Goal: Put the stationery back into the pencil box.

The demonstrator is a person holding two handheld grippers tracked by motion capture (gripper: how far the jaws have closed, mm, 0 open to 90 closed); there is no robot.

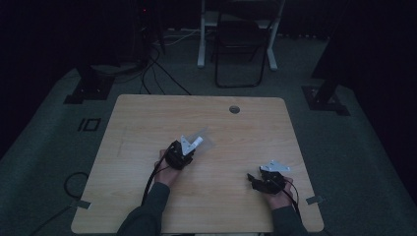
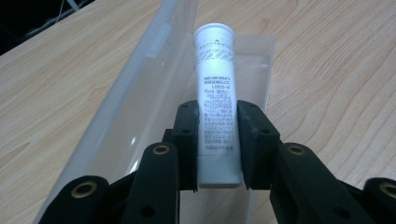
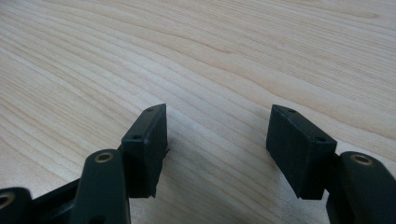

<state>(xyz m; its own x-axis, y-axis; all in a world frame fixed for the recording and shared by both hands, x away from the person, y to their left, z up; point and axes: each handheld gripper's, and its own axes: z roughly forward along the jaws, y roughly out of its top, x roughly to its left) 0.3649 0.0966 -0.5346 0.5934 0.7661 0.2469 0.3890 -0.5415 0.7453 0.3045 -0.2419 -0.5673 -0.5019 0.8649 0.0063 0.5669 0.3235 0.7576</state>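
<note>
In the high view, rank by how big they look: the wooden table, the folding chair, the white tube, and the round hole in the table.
1. Light wooden table
2. Black folding chair, though farther off
3/4. White plastic tube and round grey hole look alike.

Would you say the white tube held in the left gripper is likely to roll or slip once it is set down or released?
Probably apt to roll: the white tube looks round and smooth-sided. It seems fairly stiff, since the left gripper, clamped on it, leaves no visible dent. Laid in the clear plastic box beneath it, the walls would likely stop it.
</note>
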